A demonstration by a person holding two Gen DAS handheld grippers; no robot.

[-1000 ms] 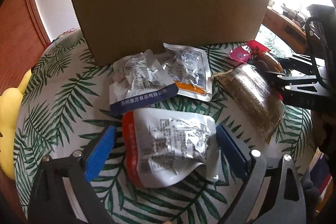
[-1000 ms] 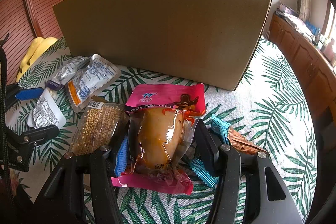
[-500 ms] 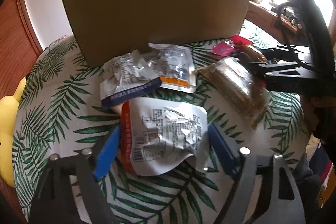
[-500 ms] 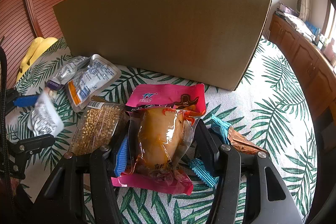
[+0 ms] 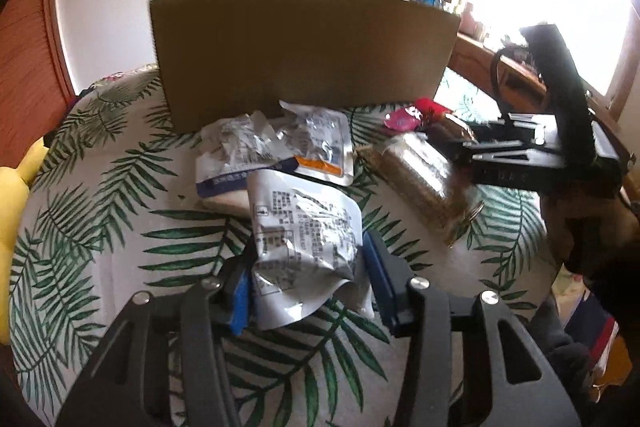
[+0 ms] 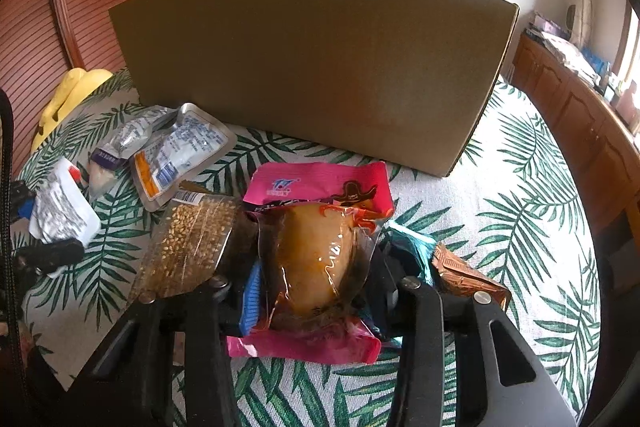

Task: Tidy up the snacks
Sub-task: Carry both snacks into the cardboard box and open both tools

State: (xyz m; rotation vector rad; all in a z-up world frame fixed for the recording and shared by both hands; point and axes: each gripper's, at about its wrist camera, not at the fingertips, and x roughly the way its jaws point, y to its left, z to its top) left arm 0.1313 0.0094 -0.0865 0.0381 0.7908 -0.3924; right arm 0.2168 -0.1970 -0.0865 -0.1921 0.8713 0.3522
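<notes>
Your left gripper (image 5: pixel 306 287) has the white foil pouch (image 5: pixel 304 239) between its jaws. The jaws are closing; the blue pads (image 5: pixel 240 301) sit against the pouch's crumpled sides, and its top edge stands tilted up off the leaf-print surface (image 5: pixel 100 227).

Your right gripper (image 6: pixel 316 291) has the pink packet (image 6: pixel 316 255) between its jaws, also closing, both pads pressed on its clear bulging middle. The packet lies flat on the surface, in front of the cardboard box (image 6: pixel 312 67).

Left wrist view only: the pouch's printed back, and the right gripper seen from the side at far right.

Right wrist view only: a teal wrapper (image 6: pixel 412 247) and a brown wrapper (image 6: pixel 464 275) just beside the right jaw, and the grain bag (image 6: pixel 188 247) touching the pink packet's left edge.
</notes>
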